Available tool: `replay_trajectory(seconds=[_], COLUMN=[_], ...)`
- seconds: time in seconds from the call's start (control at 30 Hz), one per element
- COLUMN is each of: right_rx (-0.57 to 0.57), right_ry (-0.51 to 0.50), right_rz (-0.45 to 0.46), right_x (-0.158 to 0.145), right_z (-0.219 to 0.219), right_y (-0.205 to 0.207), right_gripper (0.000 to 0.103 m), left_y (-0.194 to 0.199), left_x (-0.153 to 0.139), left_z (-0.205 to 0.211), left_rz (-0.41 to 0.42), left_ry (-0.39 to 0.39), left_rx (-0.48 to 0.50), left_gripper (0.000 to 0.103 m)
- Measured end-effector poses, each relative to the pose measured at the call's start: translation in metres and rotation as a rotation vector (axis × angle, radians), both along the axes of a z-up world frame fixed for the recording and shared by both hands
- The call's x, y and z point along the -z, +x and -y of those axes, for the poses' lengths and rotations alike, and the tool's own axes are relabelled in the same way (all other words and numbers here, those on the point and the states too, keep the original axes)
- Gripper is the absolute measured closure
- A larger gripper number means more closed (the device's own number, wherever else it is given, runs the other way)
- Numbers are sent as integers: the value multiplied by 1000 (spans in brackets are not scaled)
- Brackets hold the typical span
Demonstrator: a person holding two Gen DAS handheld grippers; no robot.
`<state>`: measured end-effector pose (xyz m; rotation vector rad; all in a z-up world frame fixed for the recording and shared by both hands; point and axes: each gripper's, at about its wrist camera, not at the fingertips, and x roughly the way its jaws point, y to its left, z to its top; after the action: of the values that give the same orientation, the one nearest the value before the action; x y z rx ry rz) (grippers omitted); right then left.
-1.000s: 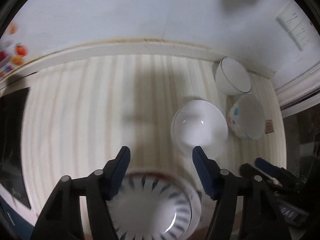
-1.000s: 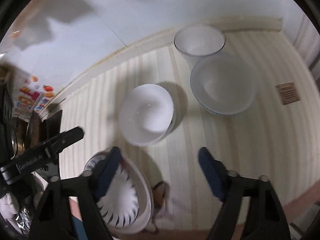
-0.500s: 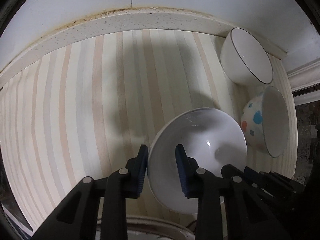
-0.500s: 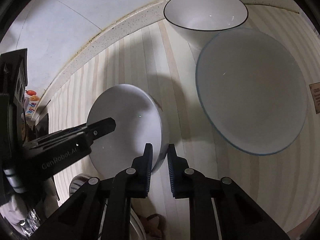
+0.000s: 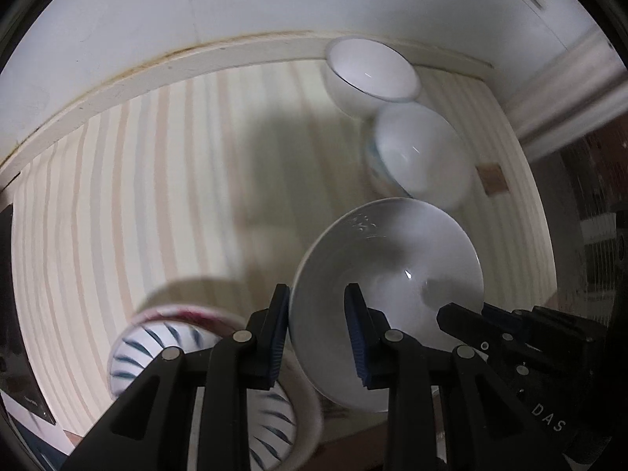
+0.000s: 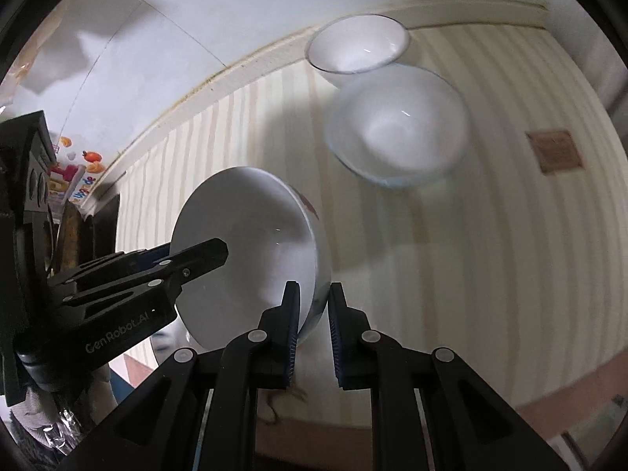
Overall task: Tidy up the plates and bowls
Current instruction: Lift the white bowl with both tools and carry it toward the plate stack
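Note:
Both grippers hold one plain white bowl point(image 5: 392, 274) off the striped table, tilted. My left gripper point(image 5: 317, 310) is shut on its near rim, one pad inside and one outside. My right gripper point(image 6: 314, 308) is shut on the opposite rim of the same white bowl point(image 6: 243, 243). Each gripper shows in the other's view: the right gripper point(image 5: 467, 314) at the bowl's far edge, the left gripper point(image 6: 188, 253) reaching in from the left. Below the bowl sits a blue-striped bowl point(image 5: 157, 349), blurred.
A dark-rimmed white bowl point(image 6: 357, 45) stands at the back against the wall, and a wider pale bowl point(image 6: 400, 125) sits just in front of it. A brown label point(image 6: 553, 149) lies on the striped cloth point(image 6: 490, 235). A dark object point(image 5: 15, 314) borders the left edge.
A second ago both grippers hung open above the bowls. They then shut on the white bowl's rim and have since lifted it toward me, so the striped bowl shows again.

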<state>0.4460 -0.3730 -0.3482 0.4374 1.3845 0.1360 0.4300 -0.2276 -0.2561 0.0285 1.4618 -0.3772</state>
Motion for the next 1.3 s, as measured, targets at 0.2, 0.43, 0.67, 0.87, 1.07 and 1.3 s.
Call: replay_trajectory(seconds=[0.2,0.43,0.67,0.87,1.07,1.3], right_rx=[29,67,78,81,71,144], right_ry=[-12,-18,-22,-21,22,64], right_rz=[-40,-92,-115,-122,-168,-33], right_x=[11,43,59,63,56,-1], right_z=[30,52,58,61,59,104], right_y=[-44,-65,-71,-76,-67,-35], right_gripper=[87,87,87,87,87,55], left_y=[-23,-35,-41,-40,-36,25], left_x=[18,47,62,65,40,-14], left_z=[25,49,61,68,64,49], left_rz=[-61,-104,-114,-107,-74,74], left_ry=[-7,21,44,57,61,17], left_rx=[48,93,128,145,129,16], left_gripper=[77,77,77,77,76,50])
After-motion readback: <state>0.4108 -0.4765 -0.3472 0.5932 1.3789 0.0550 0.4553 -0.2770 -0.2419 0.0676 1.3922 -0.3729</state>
